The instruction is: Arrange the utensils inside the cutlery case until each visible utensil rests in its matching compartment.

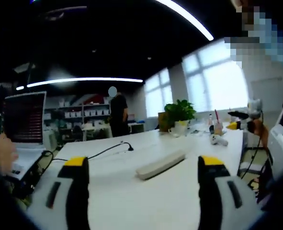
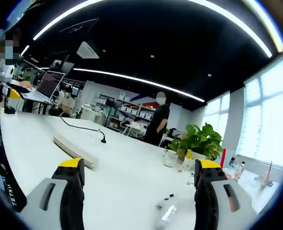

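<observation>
You are holding both hand-held grippers raised and level, looking out across the room rather than down at any work, which reads as a pause away from the arranging itself. The left hand-held gripper [image 1: 143, 184] is spread wide with nothing between its jaws, and the right hand-held gripper [image 2: 139, 184] is spread the same way, also gripping nothing.

Neither the cutlery case nor any utensil can be made out, so you cannot yet judge which compartment needs what. What is lying ahead of the left hand-held gripper on the white surface [image 1: 131, 201] is a long pale power strip [image 1: 160, 164], set diagonally and well beyond the jaw tips, with a black cable [image 1: 103, 149] trailing off toward a laptop [image 1: 24, 120]. A potted plant [image 1: 180, 113] is standing farther back. In the right gripper view a small white bottle-like object [image 2: 167, 213] is lying between the jaws but beyond them, untouched.
</observation>
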A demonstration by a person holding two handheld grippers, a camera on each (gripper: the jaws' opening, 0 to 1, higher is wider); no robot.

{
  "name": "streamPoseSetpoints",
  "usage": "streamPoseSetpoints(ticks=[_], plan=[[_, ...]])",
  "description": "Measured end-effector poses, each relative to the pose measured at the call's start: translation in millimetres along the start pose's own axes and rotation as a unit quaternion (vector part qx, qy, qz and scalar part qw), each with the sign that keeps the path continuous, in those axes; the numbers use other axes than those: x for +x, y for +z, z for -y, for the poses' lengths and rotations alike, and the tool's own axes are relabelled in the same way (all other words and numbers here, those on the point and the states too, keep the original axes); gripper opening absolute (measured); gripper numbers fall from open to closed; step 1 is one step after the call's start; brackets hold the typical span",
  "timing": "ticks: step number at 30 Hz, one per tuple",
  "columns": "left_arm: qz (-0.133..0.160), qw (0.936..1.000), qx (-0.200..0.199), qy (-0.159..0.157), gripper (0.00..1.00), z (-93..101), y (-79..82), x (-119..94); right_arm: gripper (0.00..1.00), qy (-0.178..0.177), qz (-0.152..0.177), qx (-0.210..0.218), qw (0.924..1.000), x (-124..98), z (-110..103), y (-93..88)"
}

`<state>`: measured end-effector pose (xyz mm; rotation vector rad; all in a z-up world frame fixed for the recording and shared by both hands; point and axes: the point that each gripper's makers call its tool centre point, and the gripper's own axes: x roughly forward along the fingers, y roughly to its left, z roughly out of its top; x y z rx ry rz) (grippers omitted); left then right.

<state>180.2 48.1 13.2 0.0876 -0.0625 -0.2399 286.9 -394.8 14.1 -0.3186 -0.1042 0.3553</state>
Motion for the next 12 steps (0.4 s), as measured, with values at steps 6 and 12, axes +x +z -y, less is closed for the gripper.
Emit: streamPoseSetpoints(ticks=[6,12], plan=[[0.004,0.9996,0.024,0.016,1.00,-4.9,4.3,-7.1,0.99,0.000,-0.005,0.011,0.9999,-2.4,0.2,-2.4],[0.010,0.9994,0.028,0.019,1.00,-4.7,11.0,-16.7,0.99,0.017,-0.003,0.008,0.9998,-1.8,-10.8,0.3]])
